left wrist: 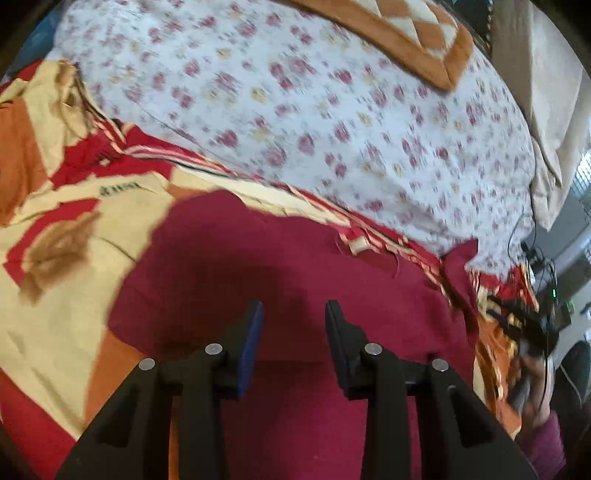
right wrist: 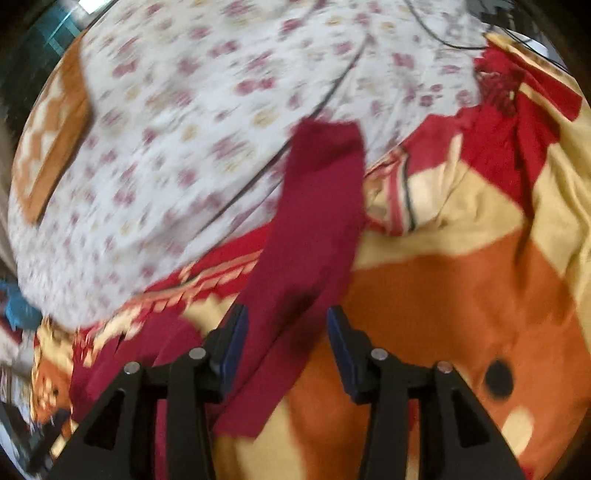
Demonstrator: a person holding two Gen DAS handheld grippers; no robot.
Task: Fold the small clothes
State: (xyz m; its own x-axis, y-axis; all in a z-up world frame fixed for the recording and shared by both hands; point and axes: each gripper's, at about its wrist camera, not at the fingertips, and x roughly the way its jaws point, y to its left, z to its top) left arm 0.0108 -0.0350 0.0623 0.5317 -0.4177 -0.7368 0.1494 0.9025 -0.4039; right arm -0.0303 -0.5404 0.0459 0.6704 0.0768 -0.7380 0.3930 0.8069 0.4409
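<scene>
the left tool point(left wrist: 294, 314) is seen released, its two black fingers with blue pads point(left wrist: 255, 343) spread apart and nothing caught between them. it hangs just above a dark maroon cloth garment point(left wrist: 295, 266), which is spread fairly flat over a patchwork blanket of cream, orange and red panels point(left wrist: 55, 295). the blanket is laid along the near edge of a bed covered by a white sheet printed with small pink and yellow flowers point(left wrist: 295, 110). a striped red and cream border of the blanket point(left wrist: 229, 166) is seen along the line where the blanket meets the flowered sheet. an orange and white quilted cover point(left wrist: 406, 33) lies at the far edge of the bed. toward the right edge of the bed, the other tool's dark body and the hand gripping it point(left wrist: 532, 373) are partly seen, blurred.

in the right wrist view, the right tool point(right wrist: 286, 325) is likewise seen released, the blue-padded fingers point(right wrist: 236, 339) held wide. a long narrow part of the dark maroon garment point(right wrist: 314, 221) runs between the fingers and on toward the flowered sheet point(right wrist: 184, 129), its far end lying over the sheet. whether the pads touch the cloth cannot be told; the fabric is not pinched. the orange and cream panels of the blanket point(right wrist: 461, 295) fill the right side, and a dark round spot point(right wrist: 498, 376) is seen on the orange panel. both views are smeared by motion blur.
</scene>
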